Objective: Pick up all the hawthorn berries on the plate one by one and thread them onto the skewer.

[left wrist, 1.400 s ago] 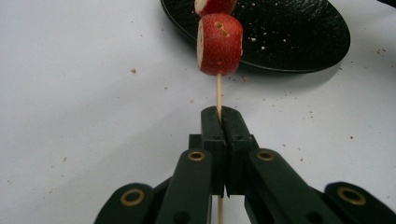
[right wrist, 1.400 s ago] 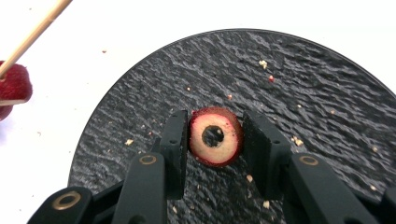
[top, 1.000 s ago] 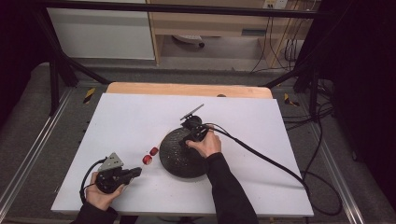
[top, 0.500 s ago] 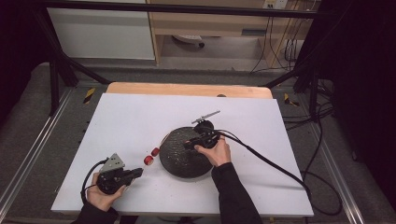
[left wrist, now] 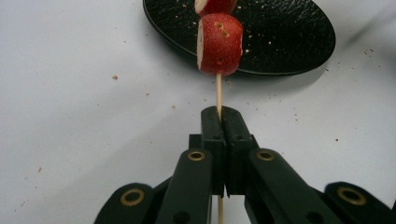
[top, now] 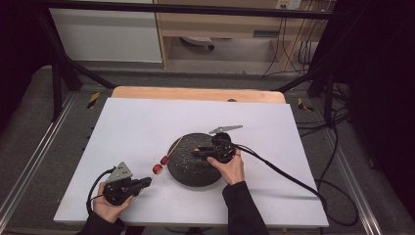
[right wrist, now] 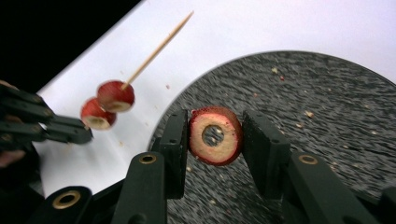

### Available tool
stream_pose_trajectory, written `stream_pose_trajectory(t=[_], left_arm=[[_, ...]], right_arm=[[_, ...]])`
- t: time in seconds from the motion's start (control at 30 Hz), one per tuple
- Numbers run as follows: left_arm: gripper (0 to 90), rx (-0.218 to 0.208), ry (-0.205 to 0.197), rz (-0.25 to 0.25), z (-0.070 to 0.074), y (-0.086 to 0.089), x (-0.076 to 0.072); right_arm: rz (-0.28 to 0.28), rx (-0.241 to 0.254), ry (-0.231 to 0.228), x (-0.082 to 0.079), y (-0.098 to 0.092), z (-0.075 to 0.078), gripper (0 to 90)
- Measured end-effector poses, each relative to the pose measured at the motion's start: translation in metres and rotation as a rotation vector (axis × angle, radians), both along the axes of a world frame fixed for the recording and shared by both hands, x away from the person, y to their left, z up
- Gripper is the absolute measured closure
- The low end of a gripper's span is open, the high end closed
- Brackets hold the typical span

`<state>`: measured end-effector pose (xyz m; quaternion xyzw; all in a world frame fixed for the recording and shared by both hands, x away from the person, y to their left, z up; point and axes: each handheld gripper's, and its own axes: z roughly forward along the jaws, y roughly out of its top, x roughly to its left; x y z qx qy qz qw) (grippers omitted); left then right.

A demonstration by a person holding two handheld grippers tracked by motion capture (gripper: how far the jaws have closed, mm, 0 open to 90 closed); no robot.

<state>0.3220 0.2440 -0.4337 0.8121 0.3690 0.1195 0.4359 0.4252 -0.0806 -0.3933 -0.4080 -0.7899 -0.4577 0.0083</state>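
While skewer [left wrist: 218, 95] overhangs plate [top: 188, 174] rim, table [top: 274, 132] open

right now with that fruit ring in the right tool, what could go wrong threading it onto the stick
The thin wooden skewer is clamped far from its tip by the left tool, so the tip may flex or wobble and miss the hole in the red cored fruit slice. The right tool grips that slice by its edges only; pushing could twist or drop it onto the round black plate.
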Motion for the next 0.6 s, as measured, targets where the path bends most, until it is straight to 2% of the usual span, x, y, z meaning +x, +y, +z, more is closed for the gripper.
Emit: stream_pose_trajectory(t=[0.03,0.13,0.17,0.27,0.3,0.6], left_arm=[[88.9,-0.003,-0.001,0.001,0.000,-0.001,0.000],[88.9,-0.007,-0.002,0.001,0.000,-0.001,-0.001],[88.9,-0.008,-0.002,0.001,0.001,-0.001,-0.001],[88.9,-0.010,-0.002,0.002,0.001,-0.002,-0.002],[88.9,-0.010,-0.003,0.000,0.001,-0.003,-0.002],[88.9,-0.015,-0.006,0.004,0.001,-0.007,-0.003]], right_arm=[[-0.011,0.035,-0.005,-0.002,-0.001,-0.002,62.6],[-0.022,0.063,-0.017,-0.004,-0.002,-0.003,62.6],[-0.034,0.097,-0.023,-0.006,-0.003,-0.004,62.6],[-0.039,0.119,-0.032,-0.007,-0.005,-0.005,62.6],[-0.050,0.142,-0.035,-0.008,-0.006,-0.007,62.6],[-0.125,0.235,-0.065,-0.013,-0.015,-0.014,62.7]])
